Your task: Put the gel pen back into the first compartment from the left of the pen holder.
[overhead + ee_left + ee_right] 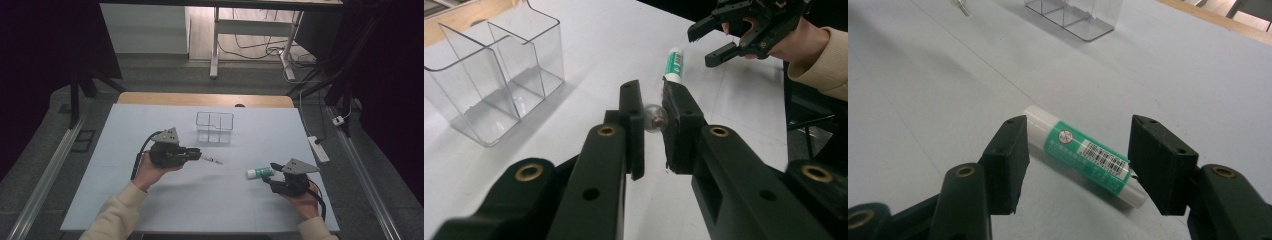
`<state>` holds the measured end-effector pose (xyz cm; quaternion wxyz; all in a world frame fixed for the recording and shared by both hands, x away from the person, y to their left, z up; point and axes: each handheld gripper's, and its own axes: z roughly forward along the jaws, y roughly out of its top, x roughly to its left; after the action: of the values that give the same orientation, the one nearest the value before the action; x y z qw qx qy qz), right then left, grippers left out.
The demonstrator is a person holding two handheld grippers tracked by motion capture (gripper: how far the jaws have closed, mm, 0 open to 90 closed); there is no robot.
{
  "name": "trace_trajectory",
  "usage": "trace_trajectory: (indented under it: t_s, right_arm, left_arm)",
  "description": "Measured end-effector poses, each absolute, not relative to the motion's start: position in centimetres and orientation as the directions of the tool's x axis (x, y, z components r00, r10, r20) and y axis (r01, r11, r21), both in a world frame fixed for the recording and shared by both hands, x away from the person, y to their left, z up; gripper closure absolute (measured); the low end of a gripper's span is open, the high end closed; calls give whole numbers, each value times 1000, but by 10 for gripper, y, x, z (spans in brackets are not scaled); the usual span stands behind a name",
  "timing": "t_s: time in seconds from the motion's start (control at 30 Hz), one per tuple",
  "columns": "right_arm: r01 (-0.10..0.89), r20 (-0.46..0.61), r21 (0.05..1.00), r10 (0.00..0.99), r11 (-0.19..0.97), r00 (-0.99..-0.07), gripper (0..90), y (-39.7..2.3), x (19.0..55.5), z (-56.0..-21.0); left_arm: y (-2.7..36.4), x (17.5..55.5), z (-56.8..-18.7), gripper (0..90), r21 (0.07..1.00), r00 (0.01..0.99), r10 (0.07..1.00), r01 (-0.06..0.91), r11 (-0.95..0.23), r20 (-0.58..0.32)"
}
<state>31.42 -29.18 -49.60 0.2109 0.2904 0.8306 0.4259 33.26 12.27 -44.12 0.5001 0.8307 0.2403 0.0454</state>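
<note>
My left gripper (198,154) lies on its side left of the table's middle, shut on a slim clear pen (213,160) that sticks out to the right. In the left gripper view its pads (637,125) pinch the pen's round clear end (655,118). A white and green glue stick (260,172) lies flat on the table at the right. My right gripper (1079,125) stands open around it, one jaw on each side, with neither pad pressing on the glue stick (1078,152). The left gripper view shows that right gripper (701,47) beyond the glue stick (674,65).
A clear plastic organizer (215,127) with several compartments stands behind the middle of the white table top (150,200); its walls (494,75) are close to my left gripper. Its wall (1073,15) is far beyond my right gripper. Desk legs and cables lie past the table's far edge.
</note>
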Motion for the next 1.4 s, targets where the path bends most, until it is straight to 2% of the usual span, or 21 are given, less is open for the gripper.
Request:
trace_trajectory:
  t_s: [1.4]
  right_arm:
    - [299,-136,813,661,500,-738,414,-293,313,-495]
  left_arm:
    - [141,363,-391,802,878,844,521,337,-339,-123]
